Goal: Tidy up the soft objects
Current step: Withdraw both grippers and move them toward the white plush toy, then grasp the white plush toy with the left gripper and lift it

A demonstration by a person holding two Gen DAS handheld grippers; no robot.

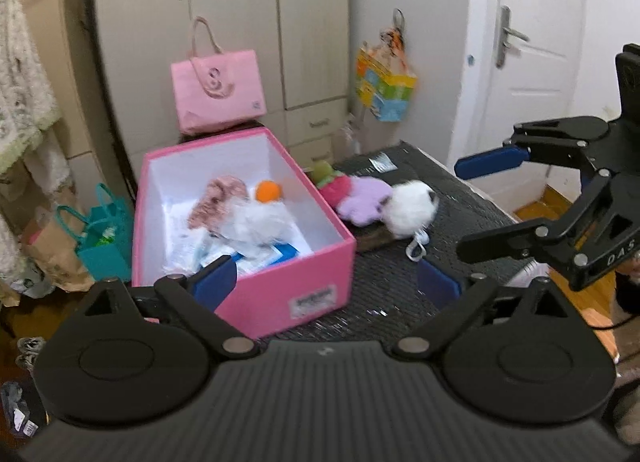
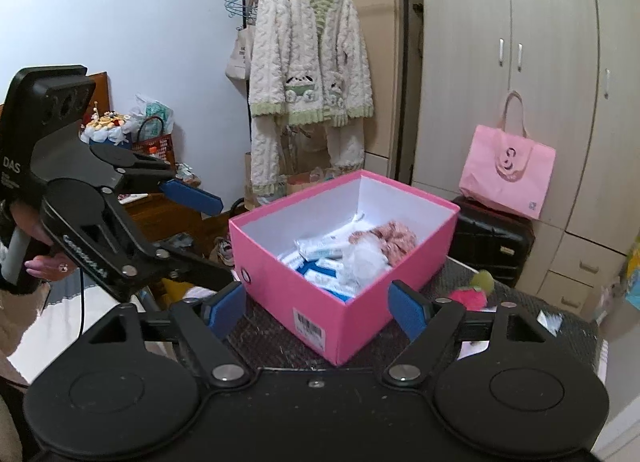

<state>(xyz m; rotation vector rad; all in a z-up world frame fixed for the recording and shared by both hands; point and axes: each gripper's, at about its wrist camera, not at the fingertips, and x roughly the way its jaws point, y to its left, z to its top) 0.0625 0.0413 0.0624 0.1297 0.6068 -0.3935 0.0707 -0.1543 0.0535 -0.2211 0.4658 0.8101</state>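
though beyond spread jaws, pink box (image 2: 320, 302)

Pink box (image 1: 256, 302): smooth matt card, white inside, holding a fluffy white plush (image 1: 260, 222) and glossy paper packets (image 2: 320, 252). Worktop (image 1: 384, 282): dark, rough woven mesh. Lilac plush (image 1: 362, 198): soft fleecy cloth, near its far edge.

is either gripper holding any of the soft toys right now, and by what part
Nothing is held. The left gripper and right gripper both stand open and empty, short of the pink box.
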